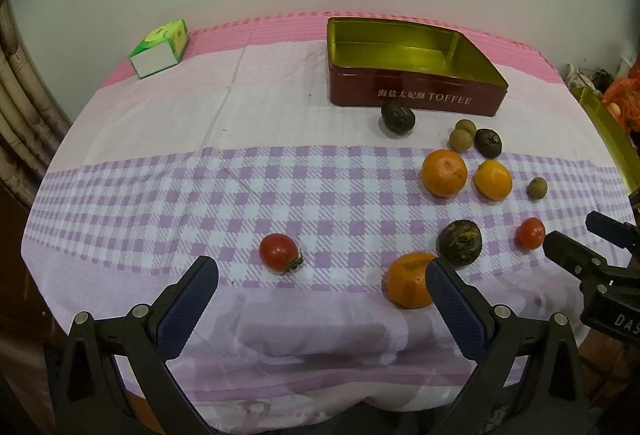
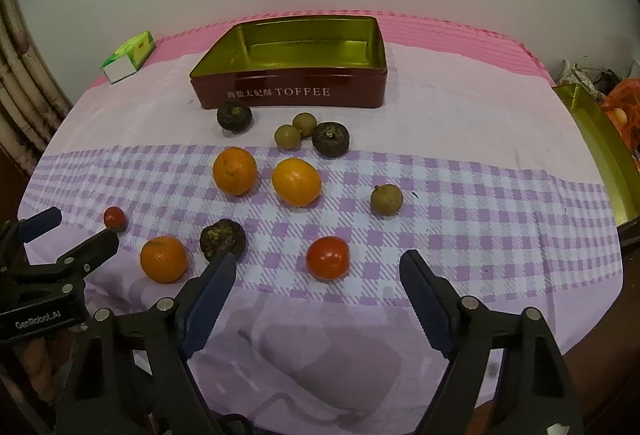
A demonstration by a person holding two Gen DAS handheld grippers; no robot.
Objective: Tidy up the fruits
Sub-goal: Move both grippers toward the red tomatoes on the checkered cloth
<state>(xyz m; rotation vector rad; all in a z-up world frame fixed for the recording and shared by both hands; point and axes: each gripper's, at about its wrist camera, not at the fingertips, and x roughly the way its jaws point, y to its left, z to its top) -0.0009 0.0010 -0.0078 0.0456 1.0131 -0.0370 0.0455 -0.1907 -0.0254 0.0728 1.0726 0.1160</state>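
An empty red toffee tin [image 1: 416, 95] [image 2: 292, 91] with a gold inside stands at the back of the table. Fruit lies loose in front of it: three oranges [image 2: 234, 171] [image 2: 296, 182] [image 2: 163, 259], two red tomatoes [image 1: 279, 252] [image 2: 327, 258], three dark wrinkled fruits [image 2: 234, 118] [image 2: 330, 139] [image 2: 222, 238] and small brown longans [image 2: 386, 199]. My left gripper [image 1: 322, 277] is open, low over the near edge, with a tomato just beyond its left finger. My right gripper [image 2: 318, 271] is open too, the other tomato just ahead between its fingertips. Neither holds anything.
A green and white carton [image 1: 160, 49] lies at the back left corner. A gold tin lid [image 2: 600, 151] stands off the table's right edge, beside an orange bag [image 2: 624, 107]. The checked cloth [image 1: 160, 195] is bare on the left half. A wall runs behind.
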